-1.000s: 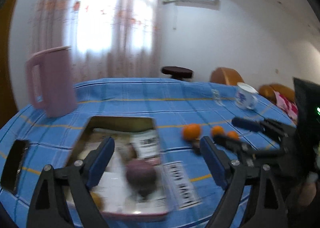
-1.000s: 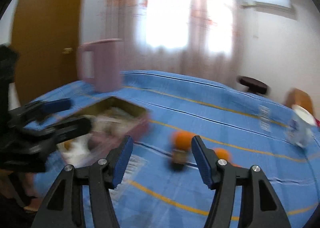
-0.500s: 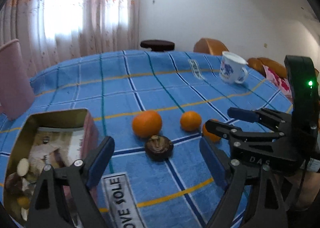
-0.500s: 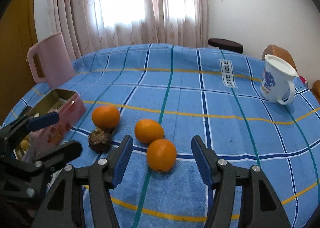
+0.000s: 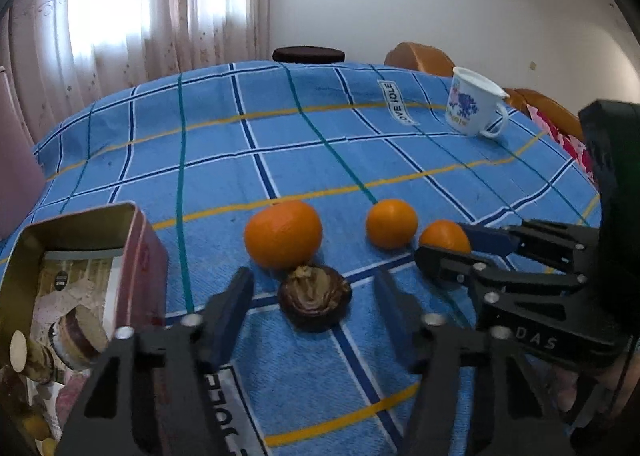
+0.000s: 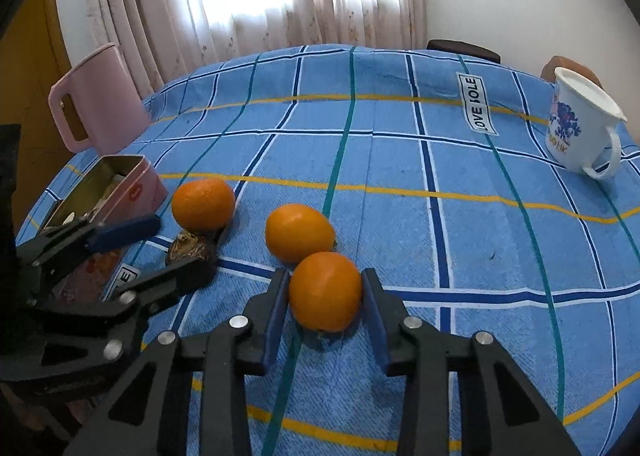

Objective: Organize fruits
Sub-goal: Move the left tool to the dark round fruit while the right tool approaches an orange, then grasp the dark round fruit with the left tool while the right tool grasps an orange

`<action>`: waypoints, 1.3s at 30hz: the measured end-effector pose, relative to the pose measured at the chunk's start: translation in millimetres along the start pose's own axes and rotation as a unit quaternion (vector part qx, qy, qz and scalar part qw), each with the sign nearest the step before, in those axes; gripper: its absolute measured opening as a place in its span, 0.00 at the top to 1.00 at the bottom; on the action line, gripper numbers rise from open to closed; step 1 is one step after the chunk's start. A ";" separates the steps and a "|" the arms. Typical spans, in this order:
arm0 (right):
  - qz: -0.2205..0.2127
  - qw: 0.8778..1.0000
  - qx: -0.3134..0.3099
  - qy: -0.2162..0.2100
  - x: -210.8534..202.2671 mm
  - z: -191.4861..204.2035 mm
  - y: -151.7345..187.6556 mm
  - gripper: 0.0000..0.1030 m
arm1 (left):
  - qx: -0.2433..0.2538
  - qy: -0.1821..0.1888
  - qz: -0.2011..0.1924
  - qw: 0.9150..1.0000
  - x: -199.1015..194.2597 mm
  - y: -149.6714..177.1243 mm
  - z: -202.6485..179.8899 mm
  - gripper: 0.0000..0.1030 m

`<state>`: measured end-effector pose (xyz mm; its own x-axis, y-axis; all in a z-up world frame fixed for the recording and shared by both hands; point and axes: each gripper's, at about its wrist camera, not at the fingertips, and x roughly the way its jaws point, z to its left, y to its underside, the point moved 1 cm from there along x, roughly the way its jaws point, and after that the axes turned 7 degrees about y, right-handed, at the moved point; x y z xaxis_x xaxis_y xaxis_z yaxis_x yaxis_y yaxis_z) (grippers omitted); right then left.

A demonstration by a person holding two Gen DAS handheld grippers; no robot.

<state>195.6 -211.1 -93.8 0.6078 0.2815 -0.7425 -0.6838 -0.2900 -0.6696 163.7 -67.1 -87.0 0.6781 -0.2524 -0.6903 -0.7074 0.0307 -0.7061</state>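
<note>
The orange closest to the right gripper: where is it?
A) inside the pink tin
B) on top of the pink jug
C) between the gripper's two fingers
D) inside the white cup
C: the orange sits on the blue tablecloth between the right gripper fingers, which press both its sides.

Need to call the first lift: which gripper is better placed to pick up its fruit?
Right. The right gripper has its pads against the nearest orange; the left gripper only straddles the dark fruit, with gaps showing.
</note>
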 end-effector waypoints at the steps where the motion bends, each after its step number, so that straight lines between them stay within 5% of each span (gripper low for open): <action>1: 0.000 1.000 -0.001 0.001 -0.1 0.3 0.0 0.63 | 0.005 0.002 0.004 1.000 0.6 -0.1 -0.8 0.45; 6: 0.002 1.000 -0.004 0.007 1.7 2.9 -0.4 0.63 | 0.000 0.017 0.051 0.999 21.3 -1.8 -0.7 0.46; 12: -0.005 1.000 0.009 -0.005 -1.3 -2.6 -0.3 0.64 | -0.014 0.028 0.039 0.999 16.9 -1.6 3.4 0.59; 23: -0.052 0.999 0.013 -0.008 -18.6 -4.4 0.3 0.64 | -0.011 0.044 -0.020 0.999 -7.5 -1.7 2.9 0.59; 39: -0.112 0.993 0.011 -0.019 -41.7 -3.9 3.3 0.64 | -0.001 0.016 -0.101 0.995 -36.2 0.2 0.1 0.59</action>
<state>169.6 -227.3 -65.2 0.7311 0.3706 -0.5728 -0.5409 -0.1968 -0.8177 139.0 -57.9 -62.3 0.8000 -0.2836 -0.5288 -0.5574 -0.0250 -0.8299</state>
